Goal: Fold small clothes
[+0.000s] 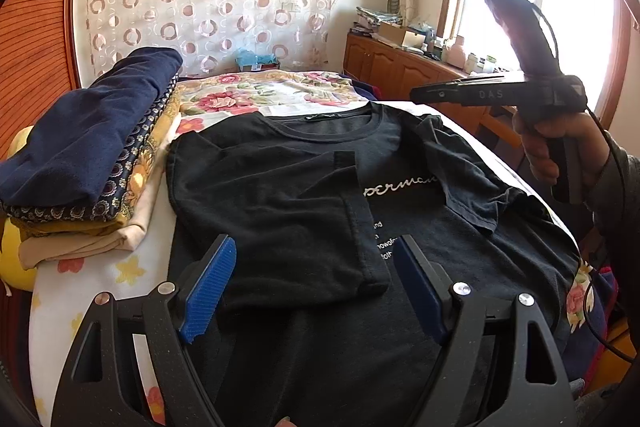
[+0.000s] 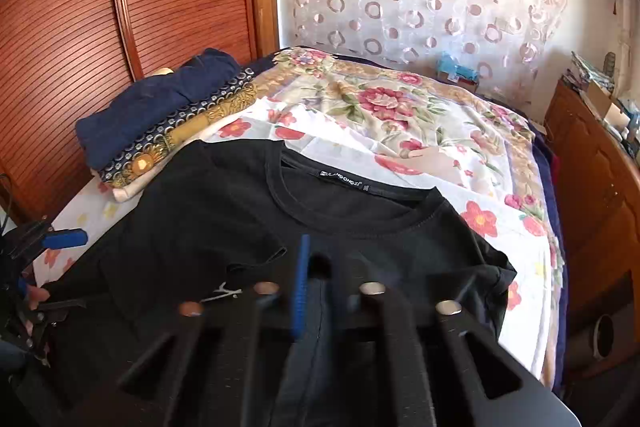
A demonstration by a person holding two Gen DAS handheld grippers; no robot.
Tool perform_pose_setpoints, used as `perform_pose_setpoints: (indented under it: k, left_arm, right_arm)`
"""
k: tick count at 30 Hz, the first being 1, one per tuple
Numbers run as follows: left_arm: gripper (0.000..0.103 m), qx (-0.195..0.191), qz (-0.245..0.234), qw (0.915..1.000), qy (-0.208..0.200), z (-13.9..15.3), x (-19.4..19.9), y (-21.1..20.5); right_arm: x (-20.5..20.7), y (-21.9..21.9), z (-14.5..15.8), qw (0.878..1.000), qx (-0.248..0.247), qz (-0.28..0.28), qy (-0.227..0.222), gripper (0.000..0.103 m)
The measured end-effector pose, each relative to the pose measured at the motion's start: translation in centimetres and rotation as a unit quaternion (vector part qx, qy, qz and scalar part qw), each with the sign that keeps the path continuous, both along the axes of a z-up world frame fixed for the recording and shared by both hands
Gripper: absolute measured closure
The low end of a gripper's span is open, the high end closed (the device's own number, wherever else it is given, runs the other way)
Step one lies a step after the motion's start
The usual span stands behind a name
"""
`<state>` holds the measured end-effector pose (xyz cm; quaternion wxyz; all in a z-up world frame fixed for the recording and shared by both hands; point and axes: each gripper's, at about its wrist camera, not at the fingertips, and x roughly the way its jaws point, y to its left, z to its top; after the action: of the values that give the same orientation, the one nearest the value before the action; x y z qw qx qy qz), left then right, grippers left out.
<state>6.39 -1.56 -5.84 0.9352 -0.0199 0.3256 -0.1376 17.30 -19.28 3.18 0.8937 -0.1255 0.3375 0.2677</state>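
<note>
step: folding black tee [image 1: 280,195] right side in | left claw [image 1: 312,283] was spread wide over its hem, empty | right claw [image 2: 316,291] nearly pinched, couldn't tell if grasping | tip: match folded left sleeve [image 1: 344,163], keep neckline [image 2: 352,211] flat

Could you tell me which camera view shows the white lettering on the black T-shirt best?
The left wrist view: the white lettering reads clearly on the black T-shirt. In the right wrist view, only a small white scrap shows.

left gripper [image 1: 312,283] jaws wide; right gripper [image 2: 316,291] jaws nearly closed, raised.
</note>
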Motion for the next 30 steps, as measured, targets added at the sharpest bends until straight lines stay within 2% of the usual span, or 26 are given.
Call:
perform_pose_setpoints:
  k: [1,6,8,10,19,28,30]
  left_arm:
    - [0.021,-0.001,0.001,1.0000,0.000,0.0,0.0,0.1]
    - [0.021,0.000,0.001,1.0000,0.003,-0.3,0.5,0.0]
    - [0.021,0.004,0.001,1.0000,0.003,-0.3,0.8,0.2]
    - [0.021,0.009,0.005,0.9999,0.003,-0.2,1.1,0.5]
    - [0.021,0.034,0.031,0.9988,0.018,-0.1,4.8,3.1]
    - [0.021,0.055,0.053,0.9967,0.027,1.2,8.5,4.9]
    - [0.022,0.058,0.054,0.9963,0.033,1.4,9.3,5.1]
  right_arm:
    - [0.1,-0.4,-0.1,1.000,-0.002,-0.004,-0.001,0.076]
    - [0.1,-1.7,-0.8,0.999,-0.019,-0.038,-0.006,0.071]
    - [0.4,-3.0,-1.2,0.998,-0.026,-0.058,-0.005,0.060]
    - [0.6,-4.3,-1.8,0.996,-0.032,-0.078,-0.002,0.057]
    - [3.7,-8.3,-5.6,0.987,-0.033,-0.151,0.050,0.057]
    - [7.7,-8.0,-6.6,0.988,-0.023,-0.137,0.060,0.058]
    - [8.1,-8.4,-7.1,0.991,-0.020,-0.124,0.049,0.068]
